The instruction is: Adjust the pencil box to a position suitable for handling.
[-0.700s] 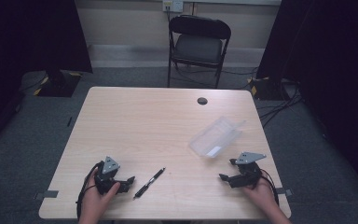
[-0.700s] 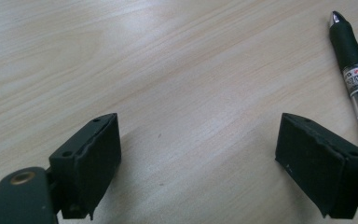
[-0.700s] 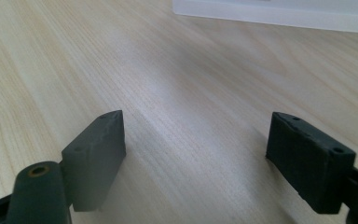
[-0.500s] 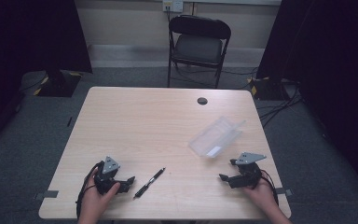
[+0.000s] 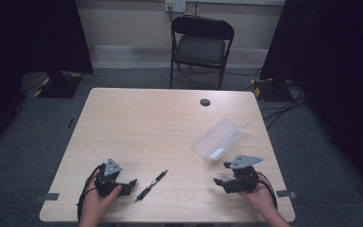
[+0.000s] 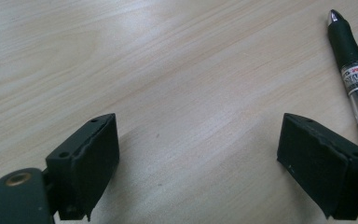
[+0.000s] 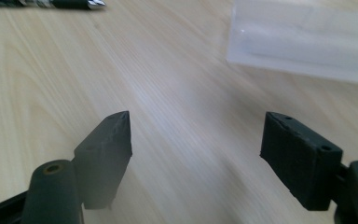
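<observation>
Wood surface: pale laminate table [image 5: 151, 127], bare across most of its top, with a small dark grommet [image 5: 205, 102] near the far edge.
Pen: black pen [image 5: 151, 185] lies flat near the front edge, just right of the left gripper [image 5: 131, 183]; nothing touches it.
Clear case: translucent plastic box [image 5: 219, 139] lies right of centre, just beyond the right gripper [image 5: 220, 174], apart from it.
Left jaws: spread wide, holding nothing, low over bare wood; in the left gripper view the pen runs beside one jaw, outside the gap.
Right jaws: spread wide, empty, pointing across the table toward the pen.
Step in hand: likely a start position, both hands resting at the front edge, nothing grasped.
Next move: probably a pickup of the pen; the left gripper would need to shift sideways so the barrel sits between the jaws.
Background: folding chair [image 5: 202, 43] beyond the table.
</observation>
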Available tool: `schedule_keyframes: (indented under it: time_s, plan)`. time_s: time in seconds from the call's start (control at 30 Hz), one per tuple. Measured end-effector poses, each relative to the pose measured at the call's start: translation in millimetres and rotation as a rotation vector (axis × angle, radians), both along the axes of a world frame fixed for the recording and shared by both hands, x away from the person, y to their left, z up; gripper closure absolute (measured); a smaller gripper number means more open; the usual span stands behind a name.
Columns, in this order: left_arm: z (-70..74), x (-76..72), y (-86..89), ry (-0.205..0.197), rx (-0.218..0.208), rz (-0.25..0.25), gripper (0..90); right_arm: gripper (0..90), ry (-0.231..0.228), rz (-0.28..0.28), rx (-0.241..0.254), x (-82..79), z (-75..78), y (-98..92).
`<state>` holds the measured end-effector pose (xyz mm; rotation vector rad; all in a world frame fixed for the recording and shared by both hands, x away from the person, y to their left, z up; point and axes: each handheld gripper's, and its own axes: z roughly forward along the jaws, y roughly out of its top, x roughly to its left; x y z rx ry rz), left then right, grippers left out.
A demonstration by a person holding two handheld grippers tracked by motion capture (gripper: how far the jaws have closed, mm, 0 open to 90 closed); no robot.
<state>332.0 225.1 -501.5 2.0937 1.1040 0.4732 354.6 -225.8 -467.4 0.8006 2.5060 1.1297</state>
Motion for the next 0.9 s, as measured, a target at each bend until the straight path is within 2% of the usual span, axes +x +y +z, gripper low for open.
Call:
schedule_keyframes:
  time_s: [0.03,0.07,0.17,0.2,0.23,0.33,0.37,0.4,0.43,0.47,0.53,0.57,0.63,0.7,0.9]
  plan:
    - [0.0,0.0,0.0,0.0,0.0,0.0,12.6,26.1,-0.011,0.008,-0.001,0.2,7.3,10.6]
    - [0.0,0.0,0.0,0.0,0.0,0.0,12.6,26.1,-0.011,0.008,-0.001,0.2,7.3,10.6]
    - [0.2,0.2,0.3,0.002,0.006,-0.005,12.3,31.5,0.006,0.018,0.028,8.0,16.6,31.1]
    - [0.2,0.2,0.3,0.002,0.006,-0.005,11.9,31.5,0.006,0.018,0.028,8.0,16.6,31.1]
    - [0.4,0.2,0.3,0.001,0.011,-0.008,11.7,34.7,0.007,0.01,0.029,13.1,19.4,40.1]
    - [0.1,-1.0,-0.4,0.003,0.002,-0.009,11.8,37.4,0.003,0.0,0.039,20.5,21.2,50.2]
    - [0.0,-1.2,-0.5,0.002,0.001,-0.009,11.8,41.6,0.009,-0.008,0.041,26.9,21.5,58.5]
    - [0.0,-1.2,-0.5,0.002,0.001,-0.009,11.7,41.6,0.009,-0.008,0.041,26.9,21.5,58.5]
    - [0.0,-1.1,-0.4,0.003,0.001,-0.01,11.7,44.5,-0.003,-0.021,0.019,35.0,19.7,67.9]
    - [0.0,-1.1,-0.4,0.003,0.0,-0.009,11.7,44.5,-0.003,-0.021,0.019,35.0,19.7,67.9]
    - [0.0,-1.1,-0.5,0.003,0.0,-0.009,11.7,50.6,0.005,-0.044,0.008,43.9,16.1,76.7]
    - [-0.1,-1.1,-0.4,0.003,0.0,-0.01,11.7,52.6,-0.016,-0.07,-0.016,48.7,14.2,82.0]
    - [0.0,-1.1,-0.5,0.003,0.0,-0.01,11.7,54.5,-0.022,-0.085,-0.026,51.3,13.1,83.9]
    - [-0.1,-1.1,-0.5,0.003,0.0,-0.01,11.6,57.9,-0.015,-0.133,-0.043,57.7,10.0,86.1]
    - [-0.1,-1.1,-0.5,0.003,0.0,-0.01,11.6,58.1,-0.004,-0.168,-0.081,64.8,5.5,87.4]
